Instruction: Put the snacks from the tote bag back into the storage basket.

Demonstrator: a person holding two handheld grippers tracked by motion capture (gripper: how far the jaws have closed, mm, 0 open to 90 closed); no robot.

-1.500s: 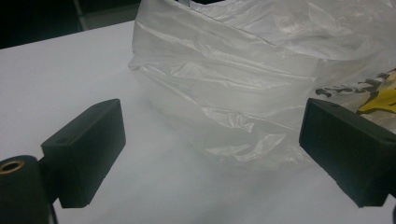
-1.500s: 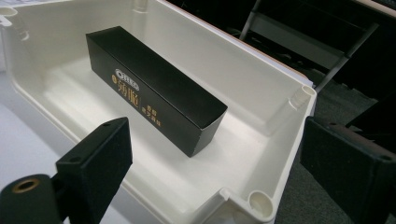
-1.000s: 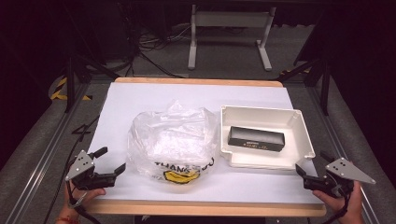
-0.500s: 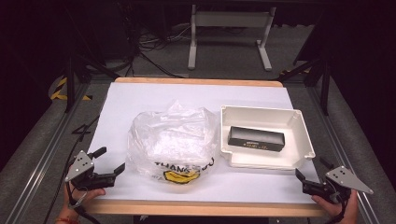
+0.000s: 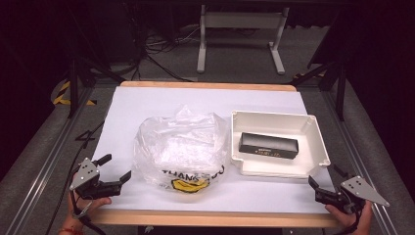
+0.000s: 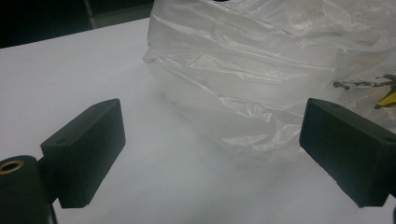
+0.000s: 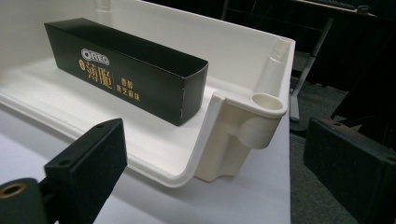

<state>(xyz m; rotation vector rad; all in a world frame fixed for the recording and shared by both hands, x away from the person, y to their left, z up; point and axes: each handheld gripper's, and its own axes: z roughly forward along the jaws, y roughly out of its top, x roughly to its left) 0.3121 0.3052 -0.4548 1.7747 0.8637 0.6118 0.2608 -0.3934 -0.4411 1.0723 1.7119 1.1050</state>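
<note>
Fingers of the left gripper (image 5: 111,172) are standing spread and empty, pointing at the clear plastic bag (image 5: 182,147) lying mid-bench just beside them. Those of the right gripper (image 5: 323,190) are likewise gaping near the white tray (image 5: 318,142), which is holding a black Oreo box (image 5: 268,145), on the bench (image 5: 147,103).

In the high view, the plastic bag (image 5: 180,147) is cloudy and crumpled, so what lies inside it cannot be told. Its black lettering at 6 o'clock is partly folded under. The small gold print on the black box (image 5: 268,145) is too small to read there. In the left gripper view, the bag (image 6: 261,70) runs off the frame at 12 and 3 o'clock.
</note>
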